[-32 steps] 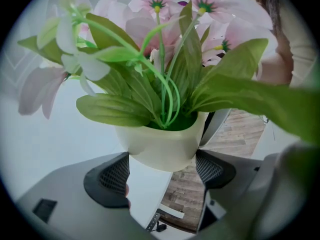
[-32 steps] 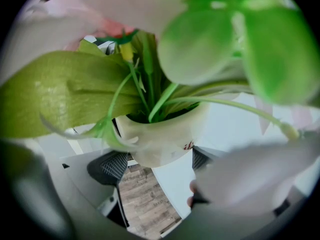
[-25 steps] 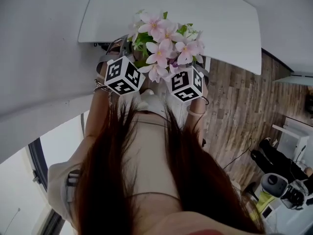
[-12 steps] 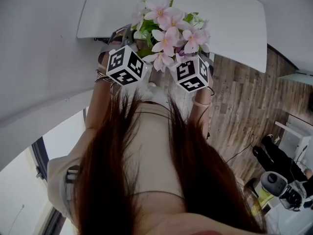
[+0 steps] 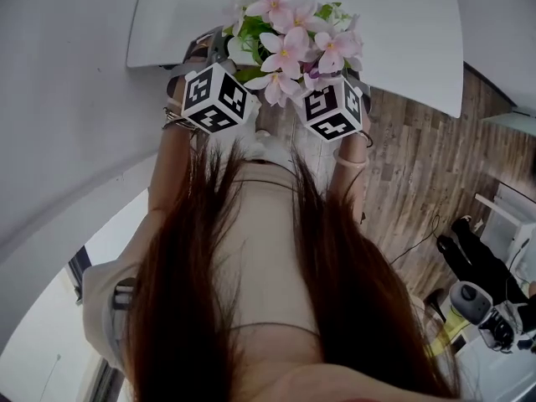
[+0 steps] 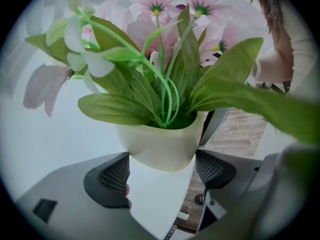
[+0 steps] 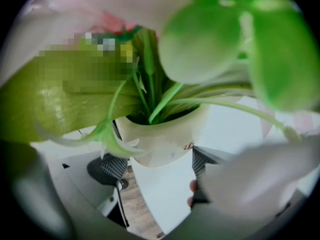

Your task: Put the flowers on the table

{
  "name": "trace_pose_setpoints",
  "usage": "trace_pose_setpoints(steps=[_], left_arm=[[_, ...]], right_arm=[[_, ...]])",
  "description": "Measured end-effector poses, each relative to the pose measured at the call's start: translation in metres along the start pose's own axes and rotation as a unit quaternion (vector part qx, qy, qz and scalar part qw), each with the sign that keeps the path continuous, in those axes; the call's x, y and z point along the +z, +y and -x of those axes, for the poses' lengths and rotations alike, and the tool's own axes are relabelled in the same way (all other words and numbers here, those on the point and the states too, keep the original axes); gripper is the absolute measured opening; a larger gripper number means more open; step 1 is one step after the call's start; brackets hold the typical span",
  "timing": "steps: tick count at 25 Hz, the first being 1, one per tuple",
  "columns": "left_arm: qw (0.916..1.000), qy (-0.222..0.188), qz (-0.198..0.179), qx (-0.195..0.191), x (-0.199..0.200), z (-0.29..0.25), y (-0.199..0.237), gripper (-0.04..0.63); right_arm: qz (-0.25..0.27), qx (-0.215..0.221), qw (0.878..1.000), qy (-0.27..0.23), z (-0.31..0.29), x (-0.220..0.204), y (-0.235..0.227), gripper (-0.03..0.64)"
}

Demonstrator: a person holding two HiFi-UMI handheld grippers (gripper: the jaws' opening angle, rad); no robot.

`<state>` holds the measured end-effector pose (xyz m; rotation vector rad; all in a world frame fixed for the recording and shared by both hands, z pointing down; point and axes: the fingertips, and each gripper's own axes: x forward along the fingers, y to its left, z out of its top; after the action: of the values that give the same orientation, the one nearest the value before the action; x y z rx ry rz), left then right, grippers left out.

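Left gripper point(image 6: 162, 171): jaws pinch the cream rounded pot point(image 6: 160, 144) low on its sides, with a dark mesh pad point(image 6: 116, 176) against each flank. Right gripper point(image 7: 157, 166): jaws clamp the same pot from the opposite side. Pink flowers point(image 5: 293, 44) and long green leaves point(image 6: 130, 109) rise above both grippers. The white table point(image 5: 402, 32) lies beneath and beyond the jaws, and the pot is over its near edge. Cannot tell whether the pot base touches the tabletop. The wood-plank floor point(image 5: 419, 166) shows right of the right gripper.

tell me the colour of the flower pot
Creamy off-white pot, shown best in the left gripper view.
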<state>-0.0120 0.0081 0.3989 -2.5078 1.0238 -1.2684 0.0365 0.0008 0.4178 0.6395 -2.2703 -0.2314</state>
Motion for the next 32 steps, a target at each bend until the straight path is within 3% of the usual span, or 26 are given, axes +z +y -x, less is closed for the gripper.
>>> trace_pose_setpoints(steps=[3,12,19,32], left_arm=[[1.0,0.001,0.001,-0.005,-0.003,-0.001,0.001,0.419],[0.9996,-0.003,-0.005,-0.026,-0.003,-0.036,0.065,0.419],[0.9994,-0.005,-0.003,-0.034,-0.017,-0.031,0.098,0.419],[0.9985,-0.019,-0.003,-0.051,-0.05,-0.067,0.141,0.417]], right_arm=[[-0.003,0.002,1.0,0.004,-0.003,0.0,0.001,0.419],[-0.025,0.003,1.0,0.015,-0.047,0.017,-0.052,0.419],[-0.031,0.003,0.999,0.023,-0.069,0.044,-0.061,0.419],[-0.037,-0.005,0.998,0.045,-0.128,0.051,-0.081,0.419]])
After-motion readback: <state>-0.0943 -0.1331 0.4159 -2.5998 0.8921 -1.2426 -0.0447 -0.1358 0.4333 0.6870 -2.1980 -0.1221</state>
